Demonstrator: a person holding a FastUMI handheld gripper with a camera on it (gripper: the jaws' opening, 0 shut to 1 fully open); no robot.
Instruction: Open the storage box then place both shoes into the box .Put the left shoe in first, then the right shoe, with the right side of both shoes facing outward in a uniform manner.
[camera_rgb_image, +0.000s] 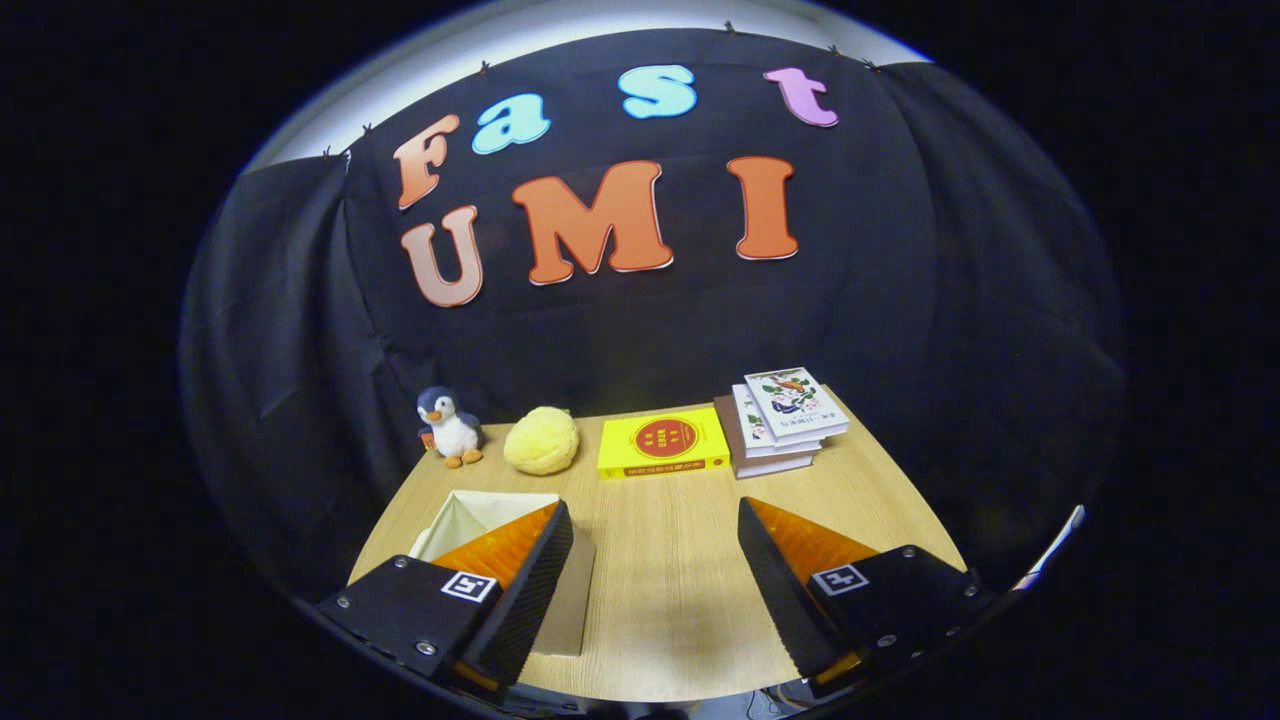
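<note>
Storage box (480, 512), pale and seemingly open-topped, sits on the wooden worktop (665, 560) partly behind the left finger of the tongs (655, 580), which stand wide apart with nothing between them, held low over the wood. Whether shoes lie inside cannot be told. Along the far edge, out of the working space, wait a toy penguin (448, 425), a yellow plush (541, 440), a yellow book (663, 443) and stacked books (785, 420), against black cloth.
</note>
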